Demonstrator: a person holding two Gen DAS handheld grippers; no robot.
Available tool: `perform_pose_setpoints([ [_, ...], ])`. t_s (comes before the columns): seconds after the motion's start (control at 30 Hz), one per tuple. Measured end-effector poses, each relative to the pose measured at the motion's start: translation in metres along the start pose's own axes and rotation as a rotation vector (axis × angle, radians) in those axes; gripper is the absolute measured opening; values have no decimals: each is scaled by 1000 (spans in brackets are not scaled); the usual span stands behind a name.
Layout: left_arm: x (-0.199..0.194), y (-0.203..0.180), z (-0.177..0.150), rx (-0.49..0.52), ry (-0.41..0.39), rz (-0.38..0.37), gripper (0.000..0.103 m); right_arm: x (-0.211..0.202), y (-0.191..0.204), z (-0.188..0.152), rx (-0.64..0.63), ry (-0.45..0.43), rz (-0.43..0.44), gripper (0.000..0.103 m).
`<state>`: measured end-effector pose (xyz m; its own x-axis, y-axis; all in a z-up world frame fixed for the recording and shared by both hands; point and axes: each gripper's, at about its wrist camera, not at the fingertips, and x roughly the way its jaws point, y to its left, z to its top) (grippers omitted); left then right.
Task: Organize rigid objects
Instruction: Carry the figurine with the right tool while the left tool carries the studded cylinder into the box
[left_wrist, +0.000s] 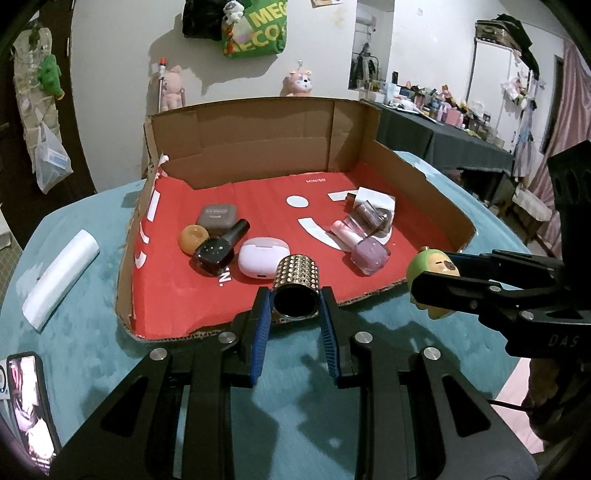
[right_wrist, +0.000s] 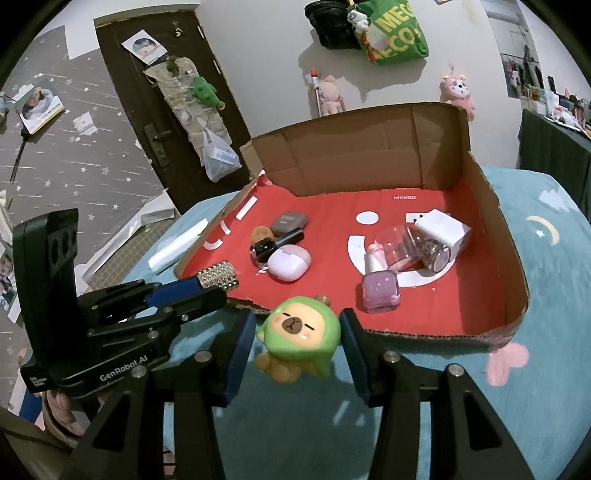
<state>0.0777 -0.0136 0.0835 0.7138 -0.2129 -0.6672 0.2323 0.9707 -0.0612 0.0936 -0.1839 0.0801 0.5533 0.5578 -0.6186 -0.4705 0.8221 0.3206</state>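
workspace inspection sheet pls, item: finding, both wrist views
surface: teal cloth under an open cardboard box with red lining
job's things: studded tube, capybara figure, both at the box's near edge
clutter: bottles and cases in the box; white roll; phone
grippers: left tongs shut on the tube; right tongs around the figure, contact unclear
cables: nothing seen
surroundings: door, green bag, plush toys on wall

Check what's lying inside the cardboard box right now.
On the cardboard box red liner: brown case, orange round piece, dark polish bottle, lilac earbud case, purple polish bottle, clear bottles, white box. What lies under them is hidden.
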Motion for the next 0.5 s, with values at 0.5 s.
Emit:
perform_pose_setpoints([
  [0.5, 25, 15, 13, -22, 39, -18, 24, 25, -13, 19, 16, 36, -19, 50],
])
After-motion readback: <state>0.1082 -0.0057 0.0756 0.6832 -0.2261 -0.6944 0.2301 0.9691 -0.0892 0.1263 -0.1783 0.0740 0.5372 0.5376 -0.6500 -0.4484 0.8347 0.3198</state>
